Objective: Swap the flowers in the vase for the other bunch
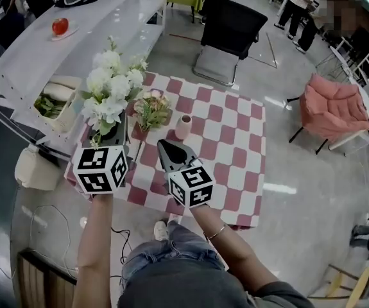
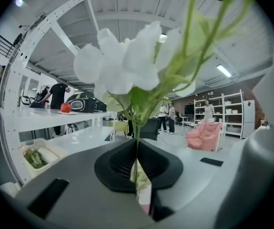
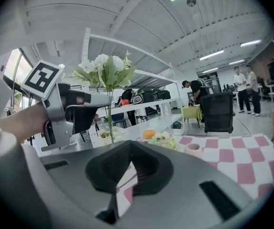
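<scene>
jaws, left gripper, clamp white flowers (stems); vase apart

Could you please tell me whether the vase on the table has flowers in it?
No, the vase stands empty on the checked cloth, while the left gripper holds the white flowers.

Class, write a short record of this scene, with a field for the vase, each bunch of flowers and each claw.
vase: upright on the checked cloth, empty
white flowers: out of the vase, held upright by the stems
left claw: shut on the white flowers' stems
other bunch: lying on the cloth beside the vase
right claw: shut, nothing in it
</scene>
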Demonstrator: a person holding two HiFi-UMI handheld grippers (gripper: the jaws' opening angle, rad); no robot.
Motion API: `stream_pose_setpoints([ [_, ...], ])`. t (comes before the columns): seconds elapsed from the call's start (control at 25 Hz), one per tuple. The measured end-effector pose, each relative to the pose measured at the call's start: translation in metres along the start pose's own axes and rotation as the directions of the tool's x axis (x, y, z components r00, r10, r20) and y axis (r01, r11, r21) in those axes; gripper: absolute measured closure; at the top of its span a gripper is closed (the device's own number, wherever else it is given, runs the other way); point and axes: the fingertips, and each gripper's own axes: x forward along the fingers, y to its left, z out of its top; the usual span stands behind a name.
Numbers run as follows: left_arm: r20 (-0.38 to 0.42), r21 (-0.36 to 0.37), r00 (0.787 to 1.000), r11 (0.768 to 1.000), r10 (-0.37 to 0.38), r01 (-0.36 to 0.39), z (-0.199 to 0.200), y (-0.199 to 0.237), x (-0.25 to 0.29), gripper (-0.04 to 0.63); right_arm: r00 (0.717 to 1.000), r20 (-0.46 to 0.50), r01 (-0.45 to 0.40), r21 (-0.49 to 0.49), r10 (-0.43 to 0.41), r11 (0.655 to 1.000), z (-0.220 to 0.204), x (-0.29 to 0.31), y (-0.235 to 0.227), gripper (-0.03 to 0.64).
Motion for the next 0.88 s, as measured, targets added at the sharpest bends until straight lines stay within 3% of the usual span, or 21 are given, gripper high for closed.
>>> stream_pose_setpoints([
  [0.32,-0.121,-0.087,0.987,0.989,0.107,-0.118,-0.056,0.06,-0.021,0.572,0.995,-0.056,-0.084,-0.012,0.083,0.996,-0.014,0.04,0.036,0.606],
  [0.56,-0.211,-0.16,0.969,0.973,0.128,-0.164,-0.098,0.081,-0.02,0.572,0.987,-0.11,-0.122,-0.011,0.12,0.993,-0.028,0.063,0.048,0.606],
  [0.88,-0.308,-0.198,0.944,0.962,0.119,-0.187,-0.136,0.098,0.0,0.572,0.976,-0.159,-0.147,0.003,0.146,0.989,-0.042,0.091,0.044,0.606],
])
